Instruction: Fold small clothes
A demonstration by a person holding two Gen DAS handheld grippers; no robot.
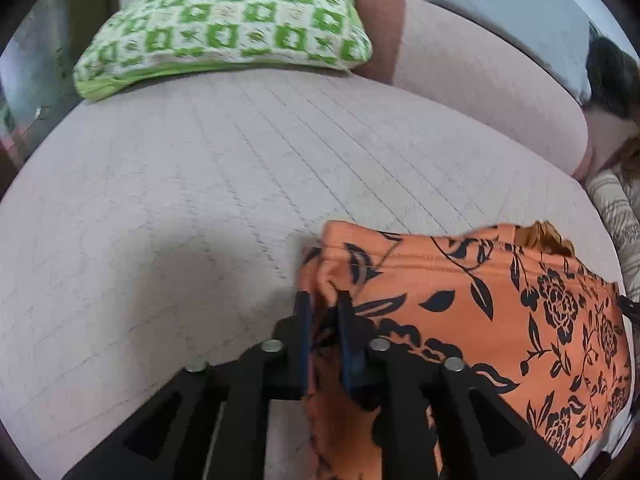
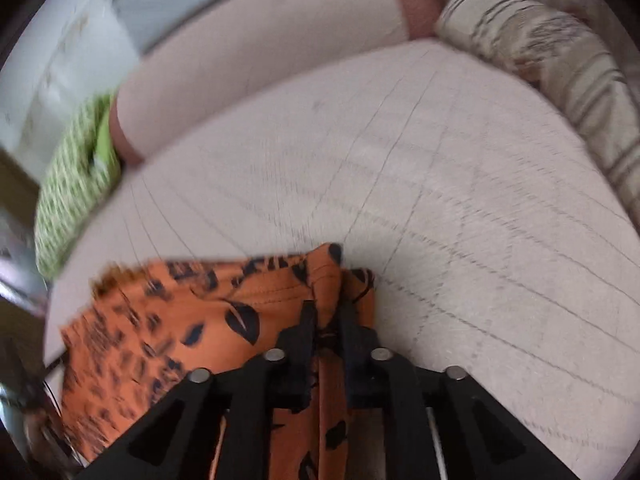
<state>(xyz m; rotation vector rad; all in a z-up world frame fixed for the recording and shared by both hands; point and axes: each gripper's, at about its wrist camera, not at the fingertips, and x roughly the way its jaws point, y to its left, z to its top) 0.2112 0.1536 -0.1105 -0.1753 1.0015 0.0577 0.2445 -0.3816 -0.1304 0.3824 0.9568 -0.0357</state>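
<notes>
Pinching the orange floral garment (image 1: 480, 320) at its left corner, left claw (image 1: 323, 304) is clenched on bunched fabric. Right claw (image 2: 326, 312) is likewise clenched on the garment (image 2: 192, 320) at its right corner; that view is motion-blurred. Garment lies at the near edge of the pale quilted sofa seat (image 1: 200, 200), spread between both claws. Farther left, green checked cushion (image 1: 228, 24) rests against the backrest (image 1: 480, 80). Far right, a striped cushion (image 2: 560, 60).
</notes>
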